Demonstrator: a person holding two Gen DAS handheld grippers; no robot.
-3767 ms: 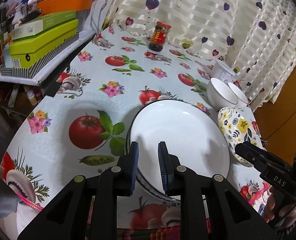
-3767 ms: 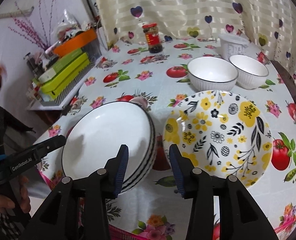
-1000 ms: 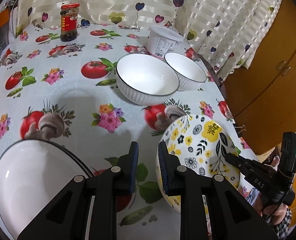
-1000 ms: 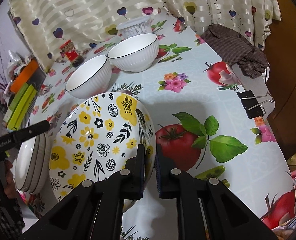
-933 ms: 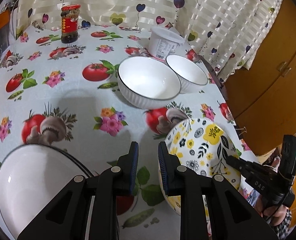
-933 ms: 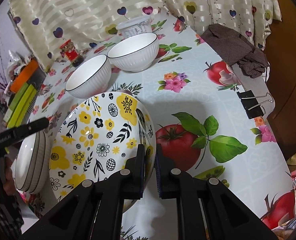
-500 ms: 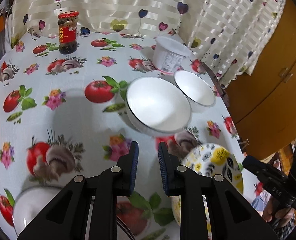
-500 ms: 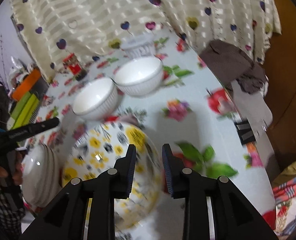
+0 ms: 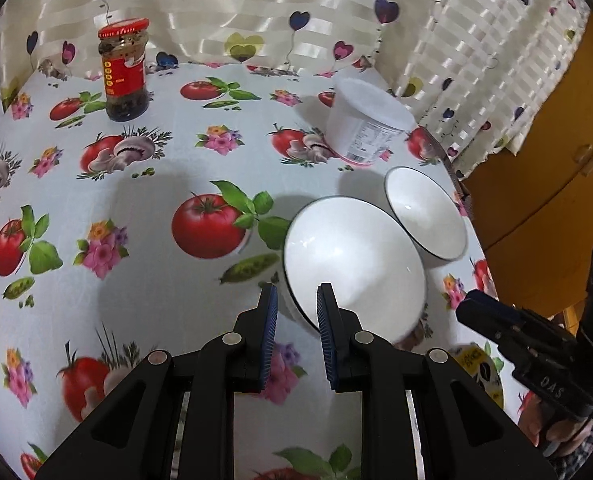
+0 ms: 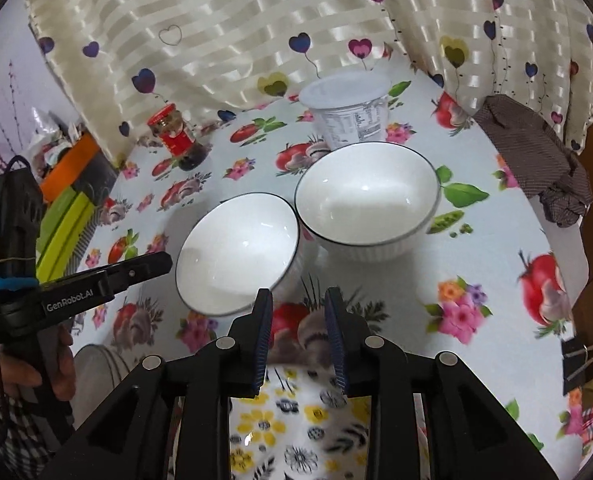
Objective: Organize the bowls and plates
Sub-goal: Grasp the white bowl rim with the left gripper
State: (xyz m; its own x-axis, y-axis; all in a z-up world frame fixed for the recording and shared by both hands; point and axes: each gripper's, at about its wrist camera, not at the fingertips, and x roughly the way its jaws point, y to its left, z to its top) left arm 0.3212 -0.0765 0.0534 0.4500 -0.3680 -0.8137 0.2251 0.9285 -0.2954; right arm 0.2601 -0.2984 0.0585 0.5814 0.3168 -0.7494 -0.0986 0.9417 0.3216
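Note:
Two white bowls with dark rims stand side by side: the nearer bowl [image 9: 356, 268] [image 10: 236, 252] and the farther bowl [image 9: 428, 216] [image 10: 368, 200]. My left gripper [image 9: 296, 296] is open by a narrow gap, and the nearer bowl's left rim shows between its fingers. Whether the pads touch the rim I cannot tell. My right gripper [image 10: 298, 300] is open with nothing in it. It hangs above the far edge of the yellow floral plate [image 10: 296, 440], which lies on the table. A stack of white plates [image 10: 96, 368] sits at the lower left.
A red-lidded jar [image 9: 124, 76] and a white plastic tub [image 9: 364, 124] stand near the curtain at the back. A brown cloth [image 10: 536, 160] and a binder clip [image 10: 580, 356] lie at the table's right edge. Green boxes [image 10: 64, 224] are at the left, a wooden cabinet [image 9: 556, 160] at the right.
My right gripper has let go of the floral plate, opened, and moved up and forward toward the bowls. My left gripper has left the plate stack and come up to the nearer white bowl.

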